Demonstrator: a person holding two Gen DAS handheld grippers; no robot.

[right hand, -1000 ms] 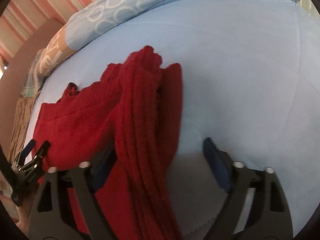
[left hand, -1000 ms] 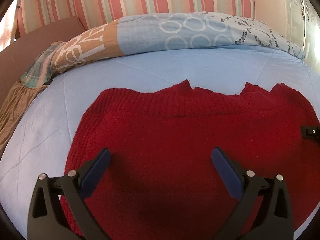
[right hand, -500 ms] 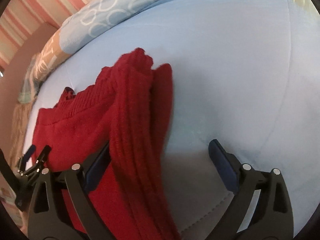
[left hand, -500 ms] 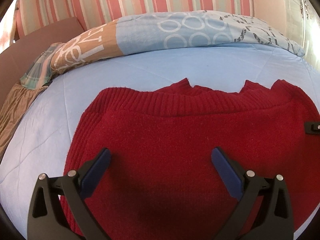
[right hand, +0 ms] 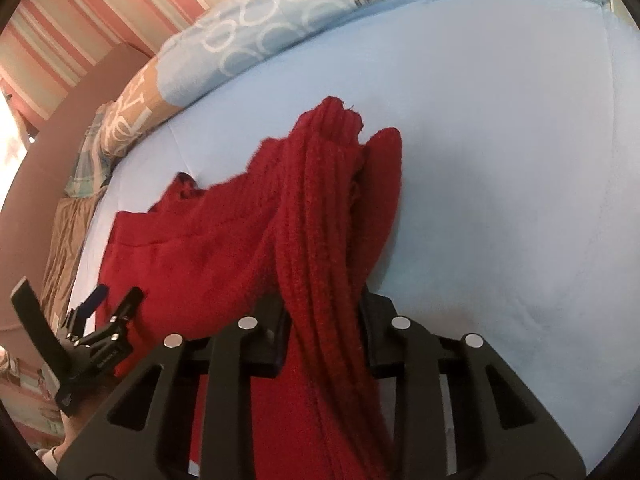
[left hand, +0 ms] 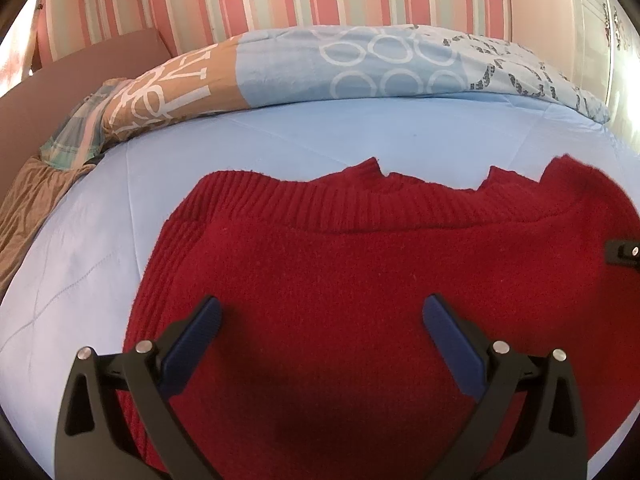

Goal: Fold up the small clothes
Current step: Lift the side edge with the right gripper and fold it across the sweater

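A red knitted sweater (left hand: pixel 360 288) is spread on the light-blue bed (left hand: pixel 280 136), its ribbed hem toward the patterned duvet (left hand: pixel 360 64) that lies bunched against the striped wall. In the right wrist view the ribbed sleeve (right hand: pixel 320 216) is gathered into a thick rope and passes between the fingers of the right gripper (right hand: pixel 324 320), whose jaws are closing on it — the pads are seen pressed against the knit on both sides. The left gripper (left hand: pixel 320 320) is held over the body of the sweater with its blue pads spread wide and nothing between them.

Several risks can be judged from this. The sleeve is bunched rather than flat, so a twisted, lumpy fold may be laid down if it is carried across as it is. Only part of the roll may be caught; loose strands could slip out under their own weight once the sleeve is raised further. The body is not pinned by anything — with the left gripper clear of the cloth, the whole garment could be dragged or rucked across the smooth sheet when the sleeve is pulled. The coarse knit might also be snagged on the finger edges at release.
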